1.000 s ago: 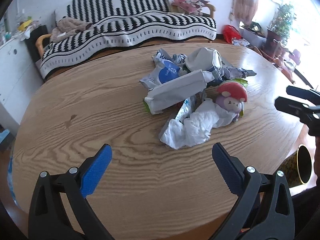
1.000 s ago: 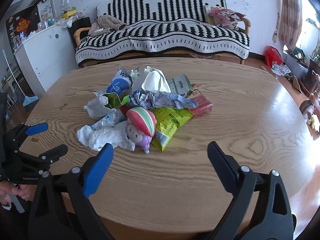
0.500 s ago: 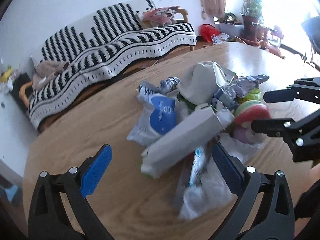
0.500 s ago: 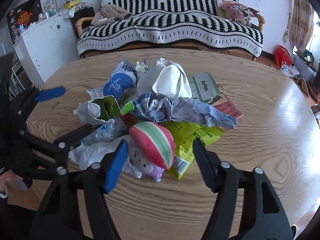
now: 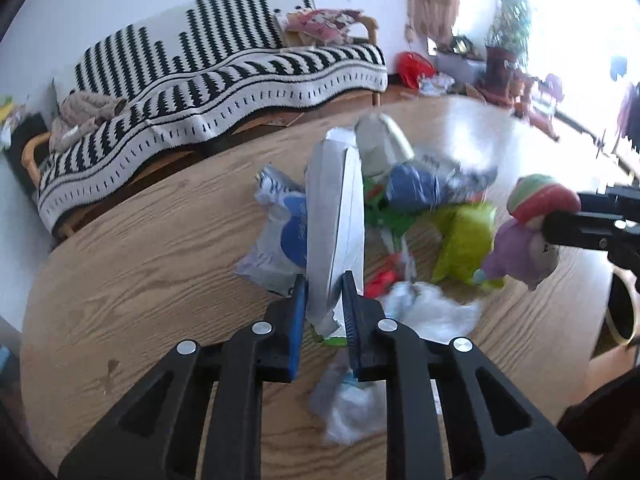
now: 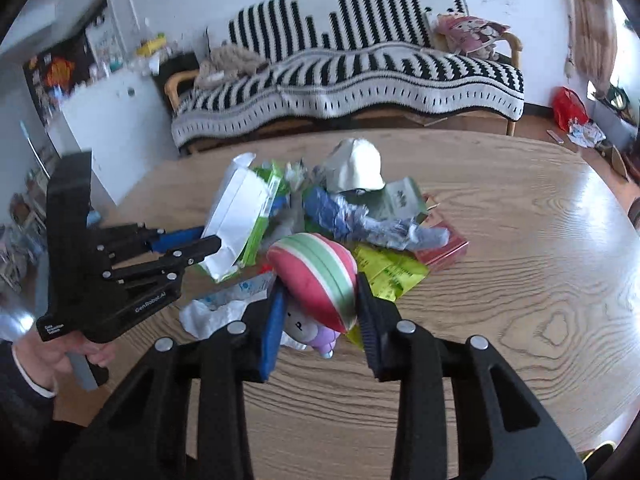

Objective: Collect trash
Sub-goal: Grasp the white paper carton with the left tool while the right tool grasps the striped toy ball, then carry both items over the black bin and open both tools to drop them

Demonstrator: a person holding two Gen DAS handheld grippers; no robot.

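A pile of trash lies on the oval wooden table [image 6: 520,248]: wrappers, a yellow-green bag [image 6: 388,270], crumpled white plastic [image 5: 432,314], a blue and white pouch [image 5: 288,236]. My left gripper [image 5: 323,300] is shut on a flattened white and green carton [image 5: 336,220], which stands up between its blue pads; it also shows in the right wrist view [image 6: 240,216]. My right gripper [image 6: 318,312] is shut on a mushroom toy [image 6: 316,276] with a red, white and green striped cap and a purple body, lifted off the table; it also shows in the left wrist view [image 5: 528,236].
A sofa with a black and white striped blanket [image 6: 360,76] stands behind the table. A white cabinet [image 6: 108,128] is at the left. A dark round bin opening [image 5: 620,312] shows past the table's right edge. Potted plants [image 5: 508,36] stand by the window.
Both grippers moved into the pile and closed. The left took hold of the carton and raised it on end. The right took hold of the mushroom toy and lifted it.
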